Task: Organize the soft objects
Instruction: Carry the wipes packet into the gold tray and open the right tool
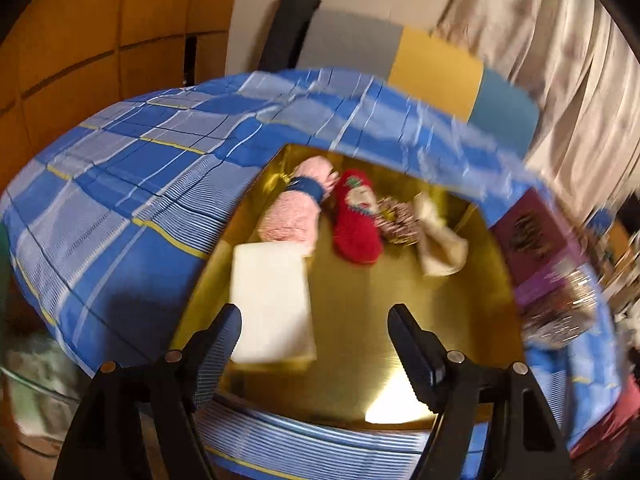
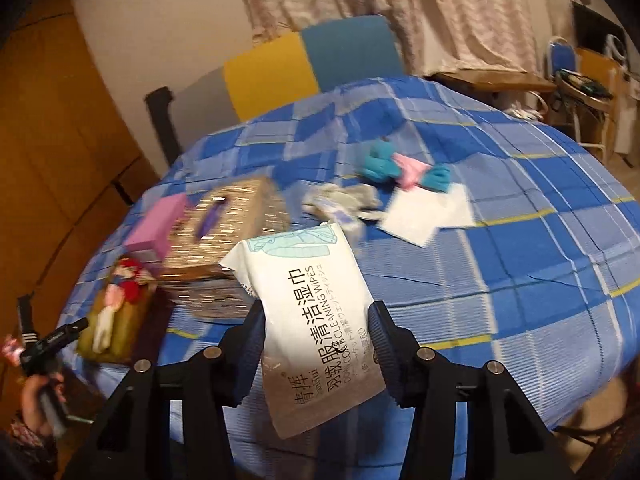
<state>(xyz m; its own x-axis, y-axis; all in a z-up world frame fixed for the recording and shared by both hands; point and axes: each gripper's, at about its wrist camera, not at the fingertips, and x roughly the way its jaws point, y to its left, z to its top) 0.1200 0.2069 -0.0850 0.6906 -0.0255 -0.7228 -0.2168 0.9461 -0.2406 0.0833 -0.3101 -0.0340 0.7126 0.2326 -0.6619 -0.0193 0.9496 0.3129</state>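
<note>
The left gripper (image 1: pixel 316 336) gapes wide and empty over the gold box (image 1: pixel 360 360), where a white pack (image 1: pixel 272 300) lies lower left. The right gripper (image 2: pixel 316 324) clamps a wipes pack (image 2: pixel 316 320), centre frame, above the cloth (image 2: pixel 520 260).

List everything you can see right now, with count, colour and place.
tray: 1, gold, on the cloth
white pad: 1, in tray, near left tongs
socks: several, pink, red, patterned, cream, at tray's far side
wipes pack: 1, white, in right tongs
boxes: 2, glittery and purple, beside tray
gloves: teal and pink, far side of cloth
paper: white, by gloves
cloth: blue plaid
left tongs: open, empty
right tongs: shut on pack
hand: lower left
</note>
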